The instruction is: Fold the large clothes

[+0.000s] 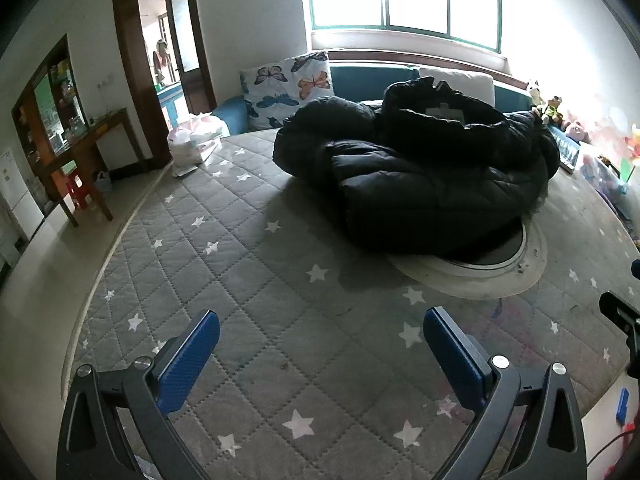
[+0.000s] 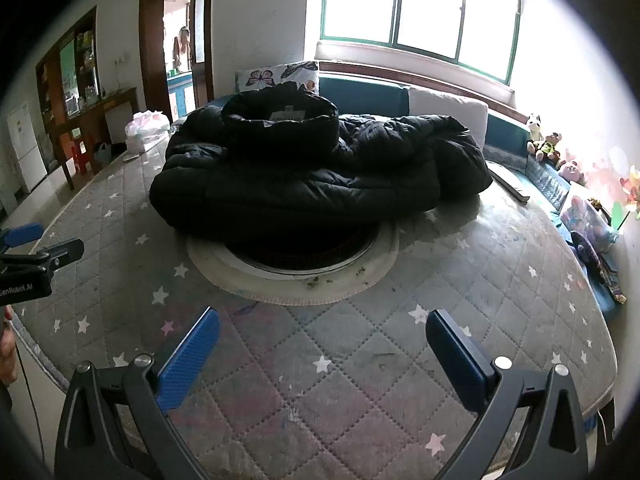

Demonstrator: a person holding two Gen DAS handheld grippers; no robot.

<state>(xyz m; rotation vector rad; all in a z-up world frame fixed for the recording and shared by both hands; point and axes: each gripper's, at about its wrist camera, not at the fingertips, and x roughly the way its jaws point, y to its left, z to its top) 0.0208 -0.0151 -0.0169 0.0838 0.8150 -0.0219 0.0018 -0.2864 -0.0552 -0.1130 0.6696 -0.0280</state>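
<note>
A large black puffer coat (image 1: 416, 168) lies bunched in a heap on a round table under a grey quilted star-print cover (image 1: 248, 280). It also shows in the right wrist view (image 2: 312, 172), collar up with a white label. My left gripper (image 1: 320, 320) is open and empty, above the cover well short of the coat. My right gripper (image 2: 322, 320) is open and empty, also short of the coat. The left gripper shows at the left edge of the right wrist view (image 2: 36, 256).
A round white-rimmed opening (image 2: 296, 276) in the cover's middle lies partly under the coat. Behind are a teal sofa (image 2: 360, 96), a butterfly pillow (image 1: 288, 88) and stuffed toys (image 2: 548, 144). A plastic bag (image 1: 196, 140) sits at the table's far left. A wooden desk (image 1: 80, 160) stands left.
</note>
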